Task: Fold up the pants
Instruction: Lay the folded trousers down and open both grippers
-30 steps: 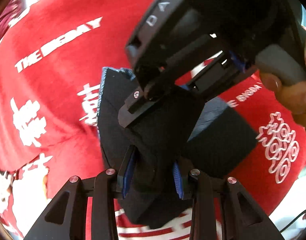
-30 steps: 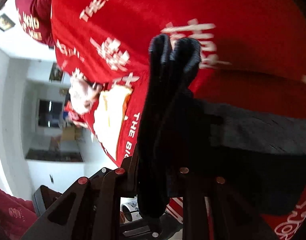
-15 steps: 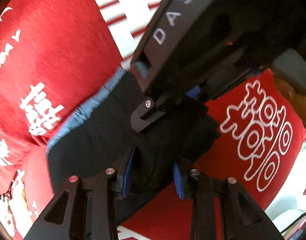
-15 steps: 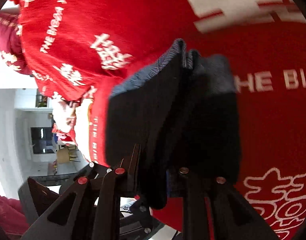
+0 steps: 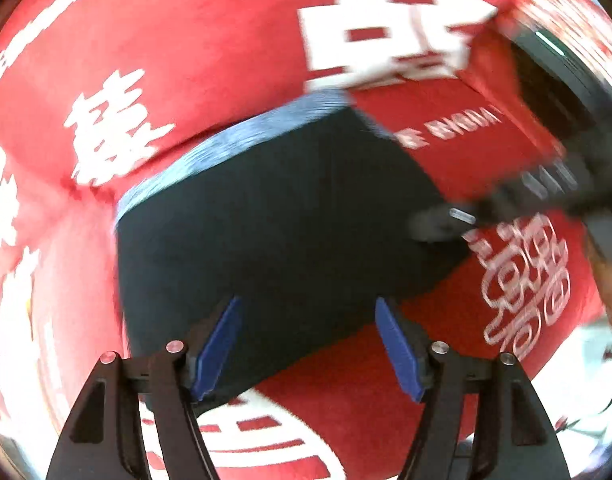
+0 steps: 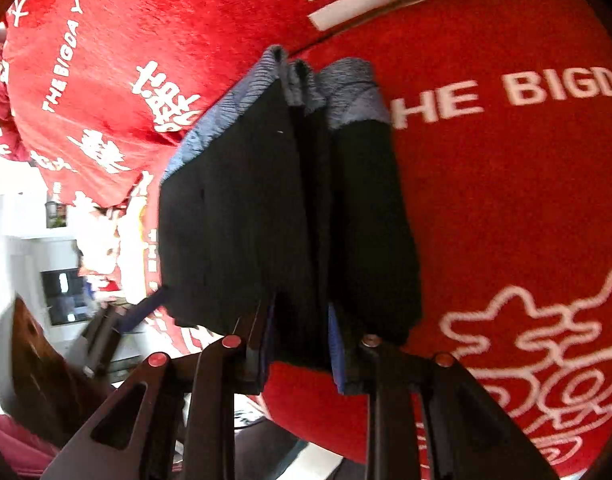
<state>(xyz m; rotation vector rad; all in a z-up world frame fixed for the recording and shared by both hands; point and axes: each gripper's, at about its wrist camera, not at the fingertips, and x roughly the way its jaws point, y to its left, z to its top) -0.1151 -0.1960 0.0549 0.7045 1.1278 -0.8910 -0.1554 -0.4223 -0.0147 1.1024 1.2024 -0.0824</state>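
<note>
The folded pants (image 6: 289, 208) stretch away from my right gripper (image 6: 301, 344), which clamps their near end, while my left gripper (image 5: 306, 344) is released beside them.

Dark folded pants (image 5: 273, 232) (bluish waistband edge) lying on red cloth (image 5: 209, 40).

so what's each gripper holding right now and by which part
The right gripper pinches the folded pants at their near edge. The left gripper is open, holding nothing.
</note>
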